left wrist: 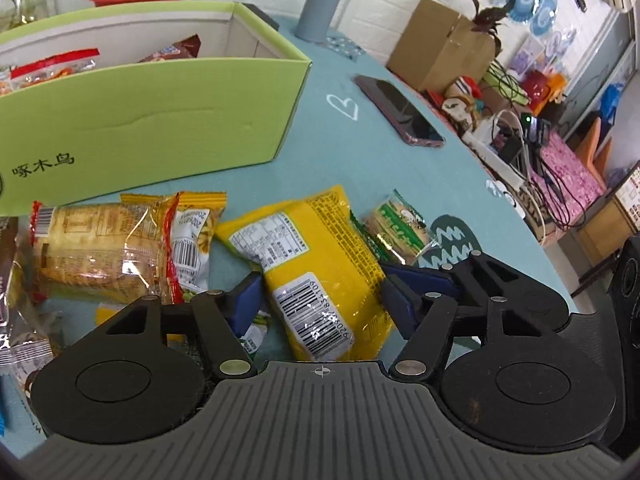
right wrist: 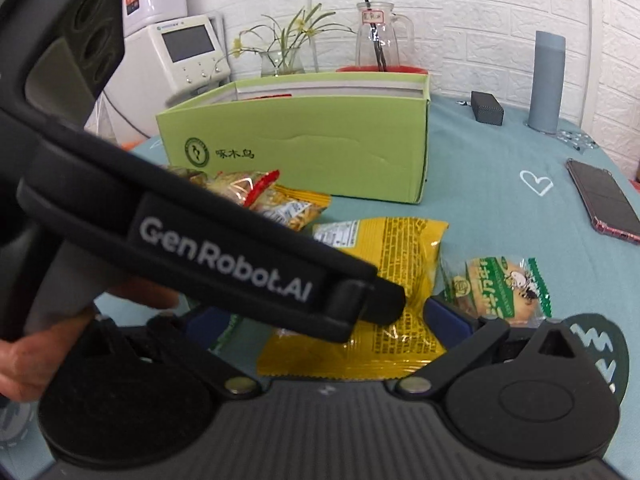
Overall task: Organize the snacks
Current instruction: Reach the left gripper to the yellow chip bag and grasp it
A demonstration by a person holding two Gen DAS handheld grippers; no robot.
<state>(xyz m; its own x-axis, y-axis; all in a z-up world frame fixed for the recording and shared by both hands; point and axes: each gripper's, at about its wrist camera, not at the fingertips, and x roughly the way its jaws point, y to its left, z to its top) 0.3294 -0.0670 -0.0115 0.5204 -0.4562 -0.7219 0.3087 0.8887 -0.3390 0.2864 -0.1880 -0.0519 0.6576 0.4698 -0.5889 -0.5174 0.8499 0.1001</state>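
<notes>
Two grippers work over one yellow snack packet [left wrist: 320, 268]: the left gripper [left wrist: 316, 292] stands open, its blue pads astride the packet. The right gripper [right wrist: 340, 320], also open, flanks it; beyond both stands the green box [right wrist: 304, 148].

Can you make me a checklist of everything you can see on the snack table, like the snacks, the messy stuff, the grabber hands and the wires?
Surface: teal tablecloth with white heart drawings.
Job's things: green box open, a few snacks already inside; yellow packet, clear cracker pack and small green biscuit packet lie loose on the cloth before it.
Clutter: phone, grey cylinder, small black box.
Grippers: left gripper open, fingers either side of the yellow packet; right gripper open, close over the same packet, partly hidden by the left one.
Cables: tangled wires and a power strip past the table edge.
Surroundings: brick wall, cardboard box, glass jug, plant vase.
</notes>
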